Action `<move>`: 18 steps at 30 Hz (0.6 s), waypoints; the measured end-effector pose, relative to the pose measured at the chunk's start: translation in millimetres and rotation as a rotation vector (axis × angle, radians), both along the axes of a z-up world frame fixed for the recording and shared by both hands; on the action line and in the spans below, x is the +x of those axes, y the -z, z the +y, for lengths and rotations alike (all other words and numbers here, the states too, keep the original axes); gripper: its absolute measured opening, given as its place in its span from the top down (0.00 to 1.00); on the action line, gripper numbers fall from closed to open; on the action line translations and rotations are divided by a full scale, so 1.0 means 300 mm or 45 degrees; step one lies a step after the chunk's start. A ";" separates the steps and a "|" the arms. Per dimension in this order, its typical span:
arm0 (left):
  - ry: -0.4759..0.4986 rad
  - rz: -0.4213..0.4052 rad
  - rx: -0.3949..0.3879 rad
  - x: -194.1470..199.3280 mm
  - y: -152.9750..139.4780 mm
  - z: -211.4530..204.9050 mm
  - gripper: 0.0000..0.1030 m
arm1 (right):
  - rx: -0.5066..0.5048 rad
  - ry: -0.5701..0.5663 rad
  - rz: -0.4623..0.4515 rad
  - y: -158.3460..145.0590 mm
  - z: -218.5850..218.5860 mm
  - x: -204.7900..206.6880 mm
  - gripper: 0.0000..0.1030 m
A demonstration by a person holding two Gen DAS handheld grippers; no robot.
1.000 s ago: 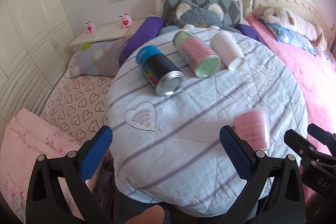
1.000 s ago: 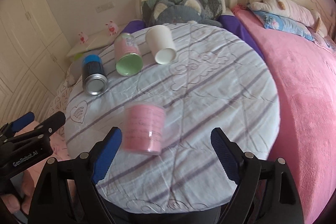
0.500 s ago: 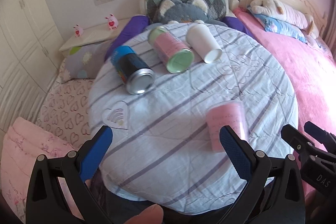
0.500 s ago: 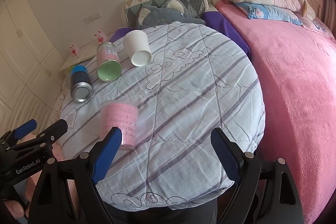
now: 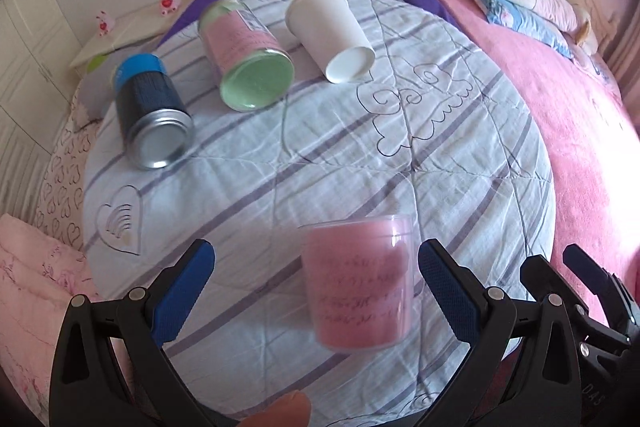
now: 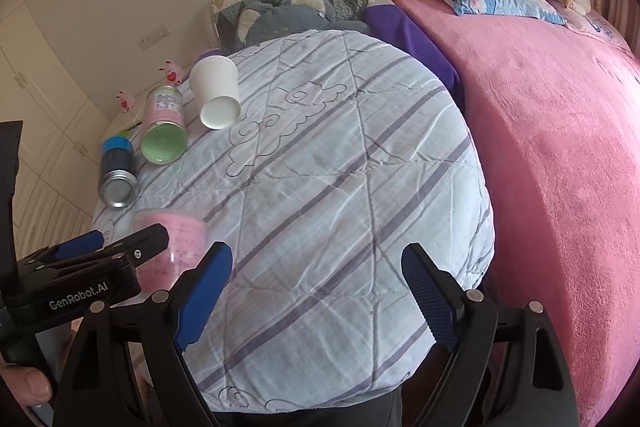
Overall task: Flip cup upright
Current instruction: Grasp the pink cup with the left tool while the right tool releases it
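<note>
A clear plastic cup with a pink printed liner stands on the striped round cushion, near its front edge. My left gripper is open, its blue pads either side of the cup and not touching it. In the right wrist view the cup sits at the left, partly hidden by the left gripper's fingers. My right gripper is open and empty over the cushion's front, to the right of the cup.
At the cushion's back lie a white paper cup, a pink can with a green end and a dark can with a blue cap. A pink bedspread lies right, pillows and plush toys behind.
My left gripper has moved right and forward, so the pink cup now lies between its open fingers. My right gripper has drifted right, away from the cup.
</note>
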State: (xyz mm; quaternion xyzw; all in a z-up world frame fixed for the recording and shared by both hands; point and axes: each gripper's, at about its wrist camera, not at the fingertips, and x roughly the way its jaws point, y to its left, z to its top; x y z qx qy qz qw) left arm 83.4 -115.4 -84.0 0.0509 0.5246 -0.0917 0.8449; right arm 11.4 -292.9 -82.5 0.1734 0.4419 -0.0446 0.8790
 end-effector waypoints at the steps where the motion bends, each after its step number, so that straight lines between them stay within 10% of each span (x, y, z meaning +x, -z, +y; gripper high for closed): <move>1: 0.000 0.013 -0.002 0.007 0.009 -0.007 0.00 | 0.004 0.000 0.002 0.005 -0.005 0.005 0.15; 8: -0.025 0.096 -0.028 0.049 0.072 -0.024 0.01 | 0.020 -0.010 0.031 0.044 -0.025 0.039 0.15; 14: -0.038 0.187 -0.083 0.069 0.114 -0.016 0.35 | 0.026 -0.015 0.051 0.064 -0.029 0.054 0.15; 18: -0.022 0.171 -0.102 0.075 0.104 -0.014 0.36 | 0.027 -0.017 0.060 0.069 -0.025 0.056 0.15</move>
